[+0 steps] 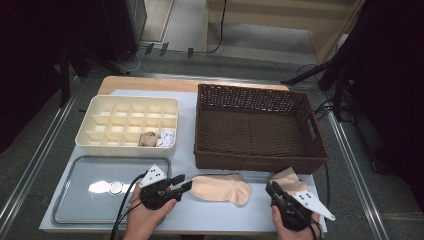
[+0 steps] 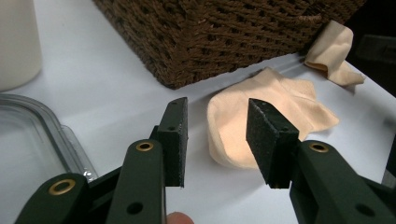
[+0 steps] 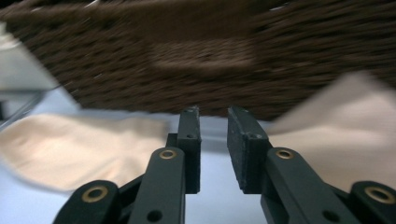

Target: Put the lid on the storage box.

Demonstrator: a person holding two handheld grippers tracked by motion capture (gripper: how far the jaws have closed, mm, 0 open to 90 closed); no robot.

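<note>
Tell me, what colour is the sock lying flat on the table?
Pale peach; the sock shows best in the left gripper view.

Lit from overhead, with bright glare on the clear tray (image 1: 75, 200) and darkness around the tabletop (image 1: 185, 145). Heavily motion-blurred in the right gripper view, basket (image 3: 210, 51) smeared. Sharp in the left gripper view, soft shadows.

From where I stand, nothing here can be read: no words, labels, brand marks or numbers on anything. The nearest to a sign is a cluster of small dark dots on the grey three-cornered plate (image 1: 155, 174) at the lower left of the high view, and they spell nothing.
</note>
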